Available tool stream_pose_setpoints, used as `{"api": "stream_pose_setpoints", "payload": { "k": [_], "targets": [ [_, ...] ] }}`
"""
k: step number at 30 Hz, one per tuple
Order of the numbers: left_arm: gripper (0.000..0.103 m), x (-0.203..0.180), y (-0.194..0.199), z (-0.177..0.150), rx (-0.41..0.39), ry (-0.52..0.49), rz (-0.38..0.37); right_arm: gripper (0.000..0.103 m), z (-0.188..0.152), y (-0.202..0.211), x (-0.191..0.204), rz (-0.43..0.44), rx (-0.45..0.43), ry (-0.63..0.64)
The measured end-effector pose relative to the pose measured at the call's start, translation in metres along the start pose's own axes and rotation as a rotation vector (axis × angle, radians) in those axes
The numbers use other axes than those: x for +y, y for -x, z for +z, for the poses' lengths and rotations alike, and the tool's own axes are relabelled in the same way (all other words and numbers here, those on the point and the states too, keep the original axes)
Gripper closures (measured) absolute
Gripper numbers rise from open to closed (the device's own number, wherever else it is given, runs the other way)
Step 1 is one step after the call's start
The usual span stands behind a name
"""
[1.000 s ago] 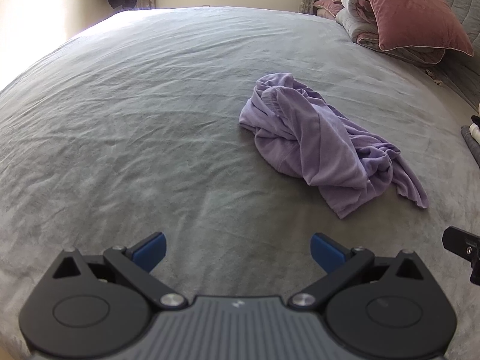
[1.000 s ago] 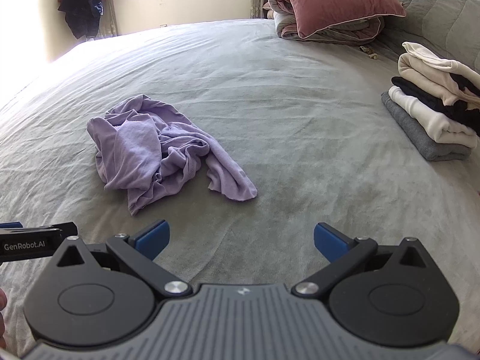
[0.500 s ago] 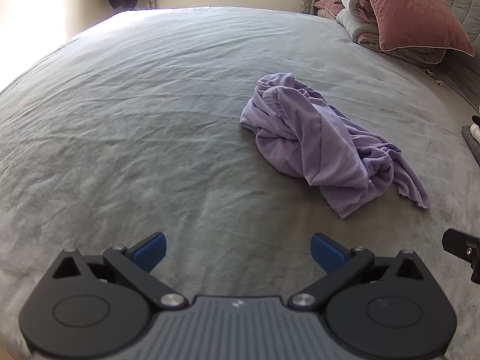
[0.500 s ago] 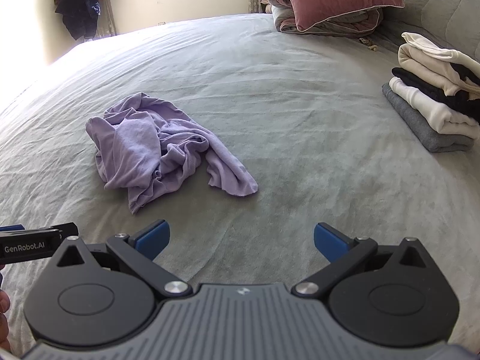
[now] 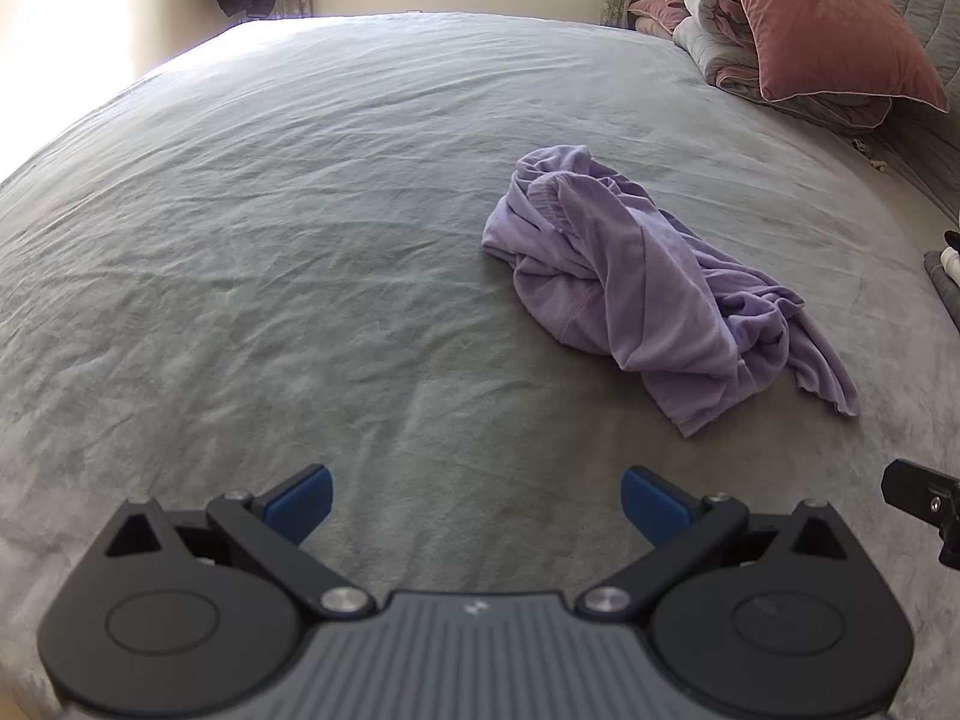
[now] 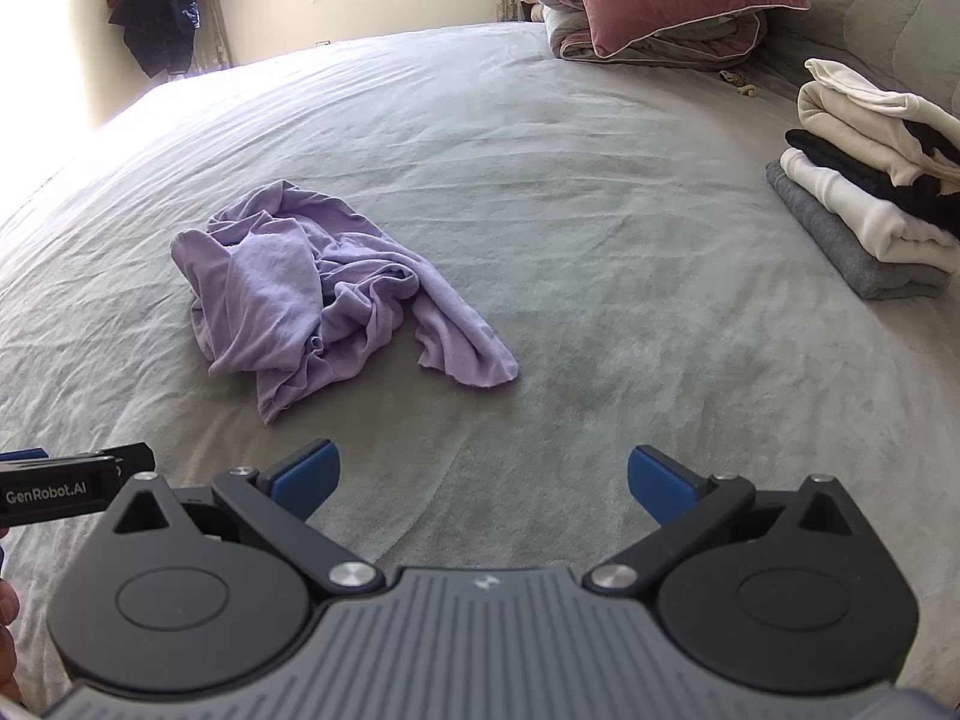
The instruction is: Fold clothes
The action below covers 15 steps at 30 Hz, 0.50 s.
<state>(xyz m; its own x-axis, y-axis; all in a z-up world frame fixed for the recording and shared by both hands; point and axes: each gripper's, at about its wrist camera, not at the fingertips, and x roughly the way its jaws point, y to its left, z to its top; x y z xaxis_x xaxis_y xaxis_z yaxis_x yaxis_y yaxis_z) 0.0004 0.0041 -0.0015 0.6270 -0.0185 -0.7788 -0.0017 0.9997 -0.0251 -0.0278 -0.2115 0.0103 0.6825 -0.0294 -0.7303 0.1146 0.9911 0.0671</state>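
Crumpled lilac shirt [image 5: 648, 288] lying mid-bed on the grey bedspread [image 5: 270, 228], well apart from the folded clothes stack [image 6: 870, 180] (near the headboard). Left hand-held gripper [image 5: 474, 501] and right hand-held gripper [image 6: 483, 483]: both released, blue pads spread, grasping nothing.

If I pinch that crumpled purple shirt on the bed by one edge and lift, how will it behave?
The crumpled lilac knit shirt will probably drape limply, since it lies in soft twisted folds. It looks thin, so likely light. The tangled bunching suggests it may lift as a clump and not open by itself.
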Motion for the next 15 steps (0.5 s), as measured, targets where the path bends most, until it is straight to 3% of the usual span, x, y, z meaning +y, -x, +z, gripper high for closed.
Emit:
{"api": "stream_pose_setpoints", "payload": {
  "k": [15],
  "targets": [
    [0.0, -0.0008, -0.0014, -0.0011, 0.007, -0.001, 0.001, 0.0, -0.0009, -0.0016, 0.0001, 0.002, 0.011, 0.0]
  ]
}}
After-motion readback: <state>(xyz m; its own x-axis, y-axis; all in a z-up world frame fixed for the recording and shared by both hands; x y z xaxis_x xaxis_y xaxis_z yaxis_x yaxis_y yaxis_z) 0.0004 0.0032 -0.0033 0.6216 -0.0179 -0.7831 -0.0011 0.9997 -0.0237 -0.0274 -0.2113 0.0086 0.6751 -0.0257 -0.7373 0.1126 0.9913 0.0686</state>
